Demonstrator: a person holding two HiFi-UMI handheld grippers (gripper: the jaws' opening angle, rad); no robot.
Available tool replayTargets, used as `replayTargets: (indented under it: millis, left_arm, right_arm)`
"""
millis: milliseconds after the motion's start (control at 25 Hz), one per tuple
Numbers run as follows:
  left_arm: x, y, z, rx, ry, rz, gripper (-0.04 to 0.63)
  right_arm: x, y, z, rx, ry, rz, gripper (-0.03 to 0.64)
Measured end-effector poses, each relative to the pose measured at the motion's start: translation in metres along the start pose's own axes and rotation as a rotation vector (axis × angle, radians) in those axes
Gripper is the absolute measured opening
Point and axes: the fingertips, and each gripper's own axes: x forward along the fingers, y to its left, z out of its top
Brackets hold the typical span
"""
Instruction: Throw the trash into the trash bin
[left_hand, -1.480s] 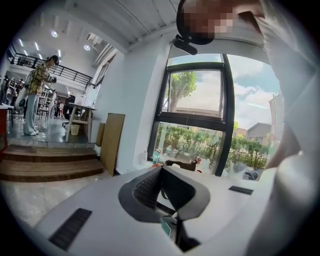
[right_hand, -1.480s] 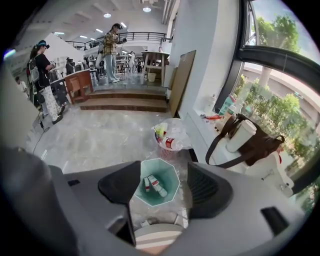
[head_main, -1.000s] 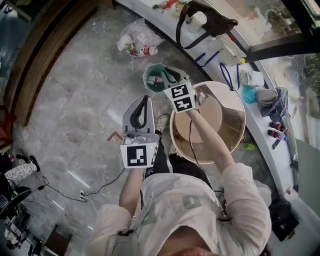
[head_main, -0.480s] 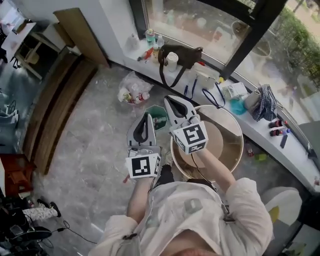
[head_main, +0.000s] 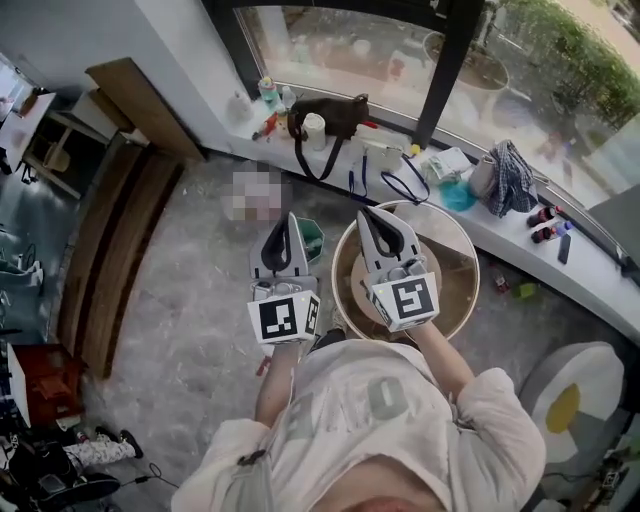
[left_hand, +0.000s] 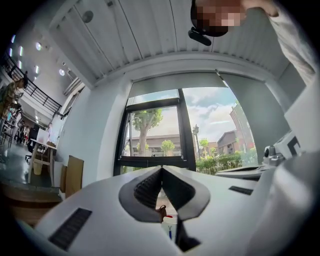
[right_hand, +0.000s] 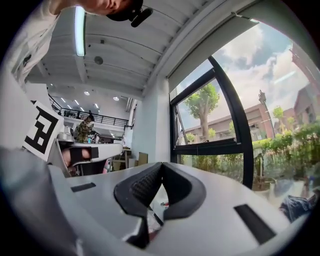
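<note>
Both grippers are held up in front of the person, pointing about level toward the window. In the head view my left gripper (head_main: 284, 217) is shut with nothing in it, and the left gripper view shows its tips (left_hand: 161, 167) meeting against the window. My right gripper (head_main: 367, 212) is also shut and empty, hovering over the round table; in its own view the pads (right_hand: 161, 164) touch. The green trash bin (head_main: 314, 240) stands on the floor below, mostly hidden between my left gripper and the table. No trash shows in either gripper.
A round wooden table (head_main: 460, 270) stands under my right arm. The window ledge carries a black bag (head_main: 335, 115), a white cup (head_main: 314, 128), bottles (head_main: 268, 92) and a checked cloth (head_main: 507, 165). Wooden boards (head_main: 110, 240) lie at the left, a white-and-yellow seat (head_main: 565, 400) at the right.
Both grippers have risen and tipped from pointing down to about level. The right one has come away from over the green bin. The head view has swung up toward the window.
</note>
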Motion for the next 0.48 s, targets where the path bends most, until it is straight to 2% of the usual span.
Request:
replayTargets:
  millis: [120, 360, 480]
  left_arm:
    - [0.0024, -0.0074, 0.0048, 0.008, -0.017, -0.025, 0.011]
    - [0.0047, -0.0074, 0.0016, -0.016, -0.007, -0.018, 0.011]
    - [0.0097, -0.0042, 0.0008, 0.017, 0.002, -0.009, 0.011]
  right_arm:
    - [-0.0076, -0.0053, 0.0028, -0.001, 0.004, -0.014, 0.014]
    - [-0.0081, -0.0058, 0.002, 0.016, 0.011, -0.003, 0.014]
    - [-0.0028, -0.0045, -0.0009, 0.031, 0.017, 0.01, 0.014]
